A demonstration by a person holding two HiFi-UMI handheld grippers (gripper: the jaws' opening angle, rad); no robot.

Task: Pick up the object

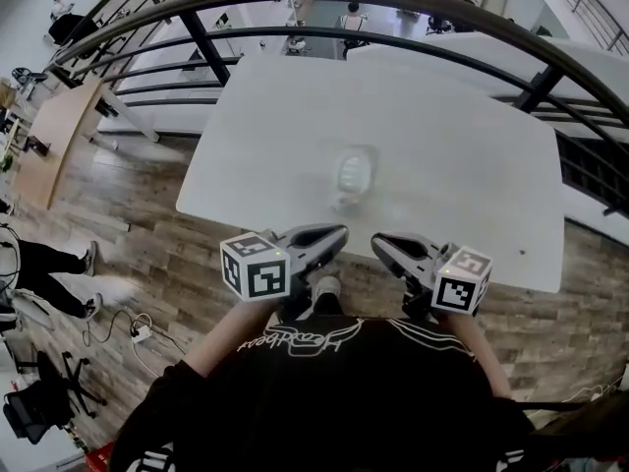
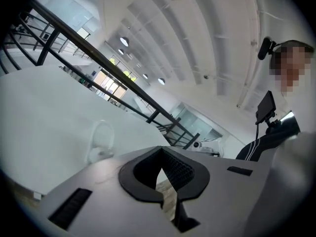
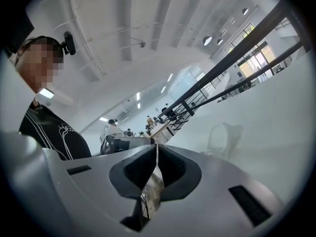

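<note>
Left tongs [image 1: 342, 231], right tongs [image 1: 375, 241] (both grey); black shirt [image 1: 334, 391].

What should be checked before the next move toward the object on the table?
1. Object in sight on the table: ok, it shows in all three views.
2. Left tool open for a grasp: not ok, jaws together, nothing between them.
3. Right tool open for a grasp: not ok, jaws together, nothing between them.
4. Tools at the object: not ok, both hang short of the table's near edge, apart from it.
5. Path to the object: ok, nothing stands between it and the tools.
6. Object's kind and pose: cannot tell, it is pale and blurred.
</note>
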